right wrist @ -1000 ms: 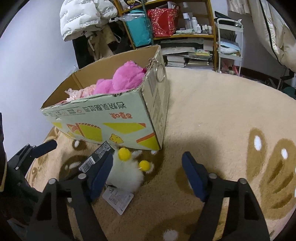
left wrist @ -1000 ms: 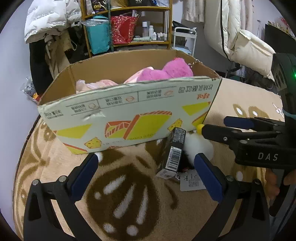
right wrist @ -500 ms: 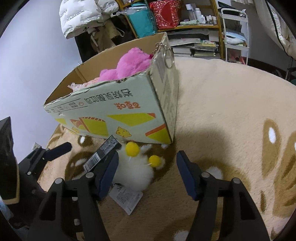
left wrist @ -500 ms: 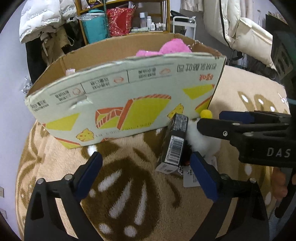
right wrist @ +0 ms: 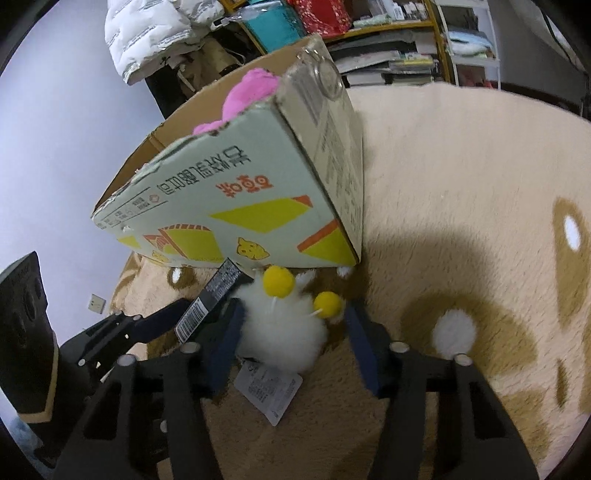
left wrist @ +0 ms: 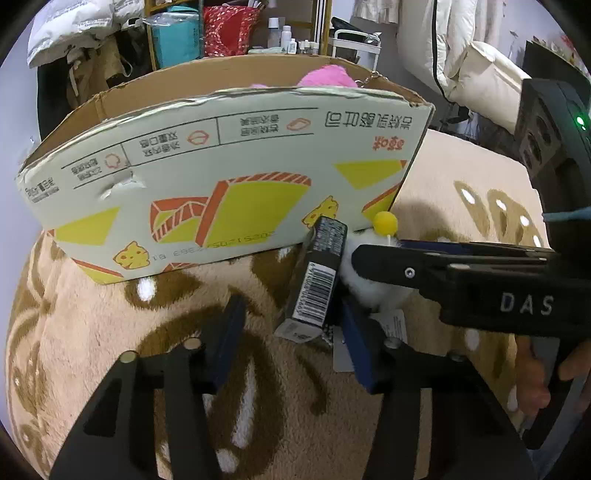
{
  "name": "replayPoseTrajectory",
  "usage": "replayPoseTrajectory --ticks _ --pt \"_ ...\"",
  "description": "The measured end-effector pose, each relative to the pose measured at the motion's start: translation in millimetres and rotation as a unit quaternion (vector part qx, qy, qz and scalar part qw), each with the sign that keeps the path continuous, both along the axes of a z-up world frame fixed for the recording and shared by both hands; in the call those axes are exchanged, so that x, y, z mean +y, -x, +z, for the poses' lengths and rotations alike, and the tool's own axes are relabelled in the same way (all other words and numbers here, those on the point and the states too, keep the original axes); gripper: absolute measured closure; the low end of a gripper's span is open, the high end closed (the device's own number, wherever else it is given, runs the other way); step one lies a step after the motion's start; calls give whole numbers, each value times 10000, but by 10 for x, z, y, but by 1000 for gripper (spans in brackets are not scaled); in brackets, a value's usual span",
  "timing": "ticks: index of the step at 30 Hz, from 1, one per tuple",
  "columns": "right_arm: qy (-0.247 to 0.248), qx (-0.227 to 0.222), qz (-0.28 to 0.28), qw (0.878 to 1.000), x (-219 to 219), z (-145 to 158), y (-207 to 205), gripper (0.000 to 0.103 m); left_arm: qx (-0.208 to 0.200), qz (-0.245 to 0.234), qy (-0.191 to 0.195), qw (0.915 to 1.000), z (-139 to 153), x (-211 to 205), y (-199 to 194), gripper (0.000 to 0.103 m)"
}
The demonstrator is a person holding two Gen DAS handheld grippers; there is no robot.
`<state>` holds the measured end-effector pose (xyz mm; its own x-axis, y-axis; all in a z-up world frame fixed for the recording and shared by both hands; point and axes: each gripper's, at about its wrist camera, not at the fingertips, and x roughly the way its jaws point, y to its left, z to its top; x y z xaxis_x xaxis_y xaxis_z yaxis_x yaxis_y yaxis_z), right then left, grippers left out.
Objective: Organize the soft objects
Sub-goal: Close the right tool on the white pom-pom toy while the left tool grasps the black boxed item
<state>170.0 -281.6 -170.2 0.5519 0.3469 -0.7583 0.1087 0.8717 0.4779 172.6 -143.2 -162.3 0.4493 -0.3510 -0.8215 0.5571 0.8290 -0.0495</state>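
A small black box with a barcode [left wrist: 314, 284] leans on end against the cardboard box [left wrist: 221, 177]. My left gripper [left wrist: 291, 314] has it between its blue pads. The jaws are closing, with a gap still showing on the left side. Right beside it lies a white fluffy toy with two yellow pom-poms [right wrist: 284, 332] and a paper tag [right wrist: 269, 387]. My right gripper [right wrist: 295, 317] straddles the toy. Its jaws are closing too, and the right pad stands clear of the fur. A pink plush [right wrist: 255, 88] sits inside the cardboard box [right wrist: 258, 192].
Everything rests on a round beige rug with brown patterns [right wrist: 461, 221]. A metal key ring [right wrist: 325, 70] hangs at the box's corner. Shelves [left wrist: 236, 29] and white padded jackets [left wrist: 461, 55] stand behind. A person's hand [left wrist: 532, 373] holds the right gripper's handle.
Both grippers have sunk closer to the rug and their jaws have narrowed, the left around the black box, the right around the white toy.
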Motion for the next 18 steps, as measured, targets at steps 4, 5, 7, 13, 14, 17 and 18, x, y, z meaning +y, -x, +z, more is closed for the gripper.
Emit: replayPoseTrajectory --ticks 4,5,7,13,14,17,18 --pt "-64 1 23 10000 9 -16 -8 47 78 -85 102 9999 -6 -14 15 73" --pt "-86 25 38 10000 18 -22 -18 47 71 -87 90 9999 -8 -22 20 74" --pt "-229 80 55 9997 34 -53 -51 47 50 -97 57 9999 -16 -46 33 79" --pt "-541 140 137 9983 48 -105 -101 77 164 -95 136 9997 -41 -19 25 83" --pt "-619 126 174 9978 58 -100 -103 79 199 -57 174 9996 -38 22 24 83" --pt "-272 25 291 9992 155 -7 -100 81 220 30 187 9996 -18 74 15 83" --pt "-169 0 334 9993 187 21 -90 82 200 50 160 9997 -15 90 16 84"
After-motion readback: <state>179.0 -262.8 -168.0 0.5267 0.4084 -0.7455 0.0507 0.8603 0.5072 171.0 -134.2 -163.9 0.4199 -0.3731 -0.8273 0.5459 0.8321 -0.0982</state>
